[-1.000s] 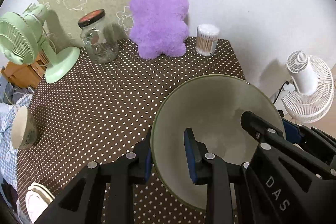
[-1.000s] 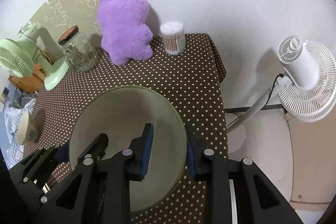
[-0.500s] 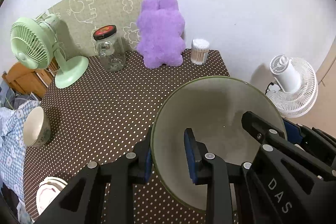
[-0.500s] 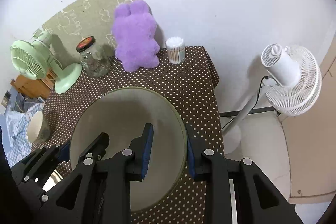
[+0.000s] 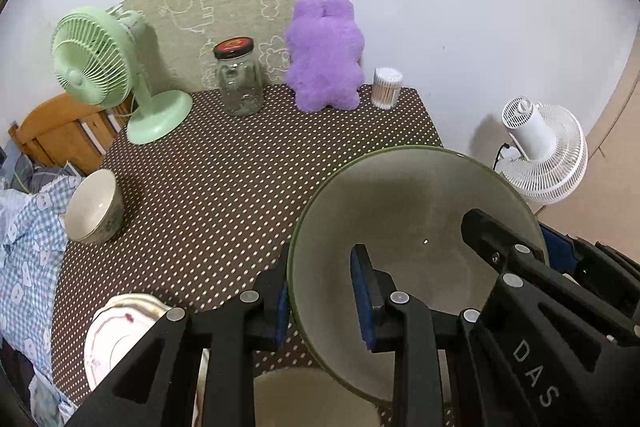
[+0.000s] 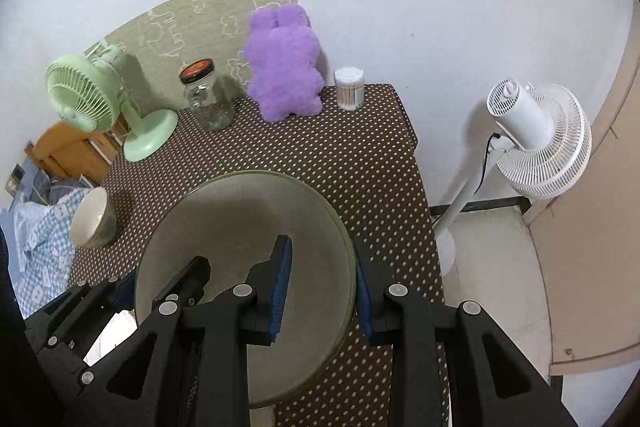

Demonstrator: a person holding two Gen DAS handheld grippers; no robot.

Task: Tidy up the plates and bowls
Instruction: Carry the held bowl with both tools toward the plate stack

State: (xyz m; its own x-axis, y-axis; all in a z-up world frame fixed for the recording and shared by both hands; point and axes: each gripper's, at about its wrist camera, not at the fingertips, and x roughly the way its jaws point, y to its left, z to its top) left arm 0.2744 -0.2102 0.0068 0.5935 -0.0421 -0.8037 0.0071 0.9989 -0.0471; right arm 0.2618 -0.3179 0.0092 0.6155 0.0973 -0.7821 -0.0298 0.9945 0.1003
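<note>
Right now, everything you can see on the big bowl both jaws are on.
The big bowl is wide and round, with a matte grey-beige inside, a thin olive rim and nothing in it. It looks ceramic. The left gripper clamps its left rim and the right gripper its right rim, holding it tilted over the dotted tablecloth.

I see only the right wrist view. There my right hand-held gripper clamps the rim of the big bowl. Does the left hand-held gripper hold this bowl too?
Observer: Yes. The left hand-held gripper is shut on the opposite rim of the large bowl, with one finger inside and one outside.
Operator: What is under the bowl?
Observer: A pale round vessel shows just below it, at the bottom edge of the left wrist view. I cannot tell what kind it is.
Operator: And further left?
Observer: A white plate with a thin pink pattern lies there, partly behind the gripper.
</note>
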